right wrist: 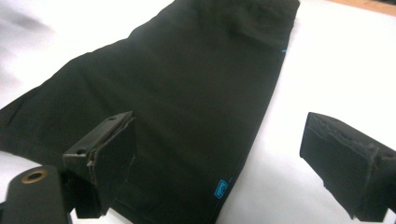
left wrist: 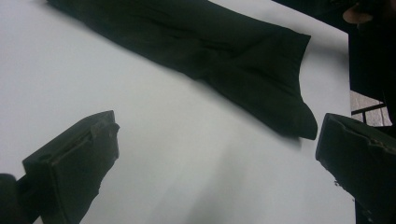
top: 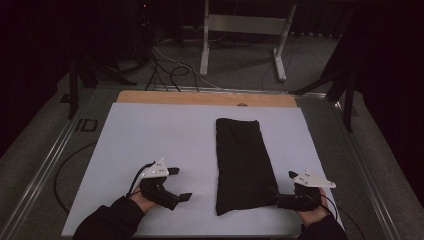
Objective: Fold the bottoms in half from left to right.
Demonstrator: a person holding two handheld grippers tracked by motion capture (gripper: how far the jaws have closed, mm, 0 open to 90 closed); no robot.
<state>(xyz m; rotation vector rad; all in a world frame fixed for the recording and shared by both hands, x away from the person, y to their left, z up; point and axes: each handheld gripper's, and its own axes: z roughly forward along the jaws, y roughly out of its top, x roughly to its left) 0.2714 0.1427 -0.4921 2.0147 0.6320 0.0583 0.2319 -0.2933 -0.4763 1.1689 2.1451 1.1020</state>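
A black folded garment (top: 242, 162) lies lengthwise on the white board (top: 160, 135), right of centre. My left gripper (top: 179, 184) rests on the board to the garment's left, open, with bare board between its jaws. In the left gripper view the gripper (left wrist: 217, 154) faces the garment's near end (left wrist: 224, 60). My right gripper (top: 284, 189) sits at the garment's near right corner, open. In the right gripper view the gripper (right wrist: 217, 149) straddles the garment's edge (right wrist: 187, 93), one jaw above cloth, the other above board, neither pressing. A small blue logo (right wrist: 221, 189) marks the hem.
A wooden strip (top: 200, 97) runs along the board's far edge. Beyond it stand a metal table frame (top: 240, 30) and loose cables (top: 170, 70) on the floor. A person's dark sleeves enter from the bottom edge.
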